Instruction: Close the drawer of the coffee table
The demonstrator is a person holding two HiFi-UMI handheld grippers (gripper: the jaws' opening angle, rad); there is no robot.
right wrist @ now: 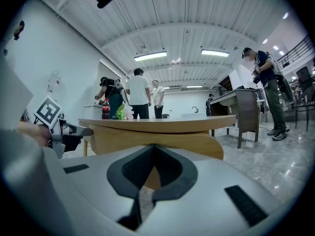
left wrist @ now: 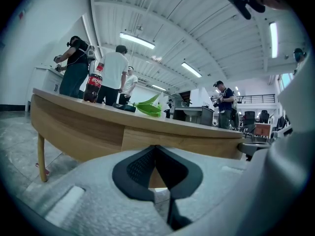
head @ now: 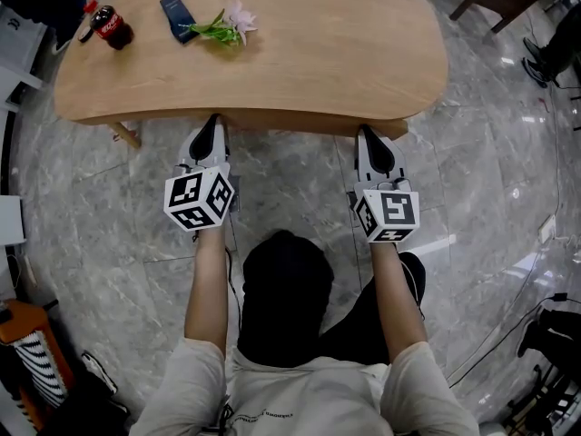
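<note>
The drawer front (left wrist: 197, 140) sits in the near apron of the coffee table (head: 272, 53). Its long axis runs left-right along that edge, and it looks close to flush. It lies dead ahead of both tools. The left gripper (head: 212, 123) and right gripper (head: 367, 134) nose up to that edge, about equally near. Both pairs of jaws are pressed together on nothing. Any push goes straight forward, I'd say. Contact I can't confirm.

The surface's front edge (head: 290, 121) stands right ahead of the left hand-held gripper (head: 214, 123) and the right hand-held gripper (head: 368, 134). Open floor (head: 290, 184) lies between them. A bottle (head: 113, 27), a dark case (head: 177, 16) and a flower sprig (head: 222, 27) crowd the far-left top.
</note>
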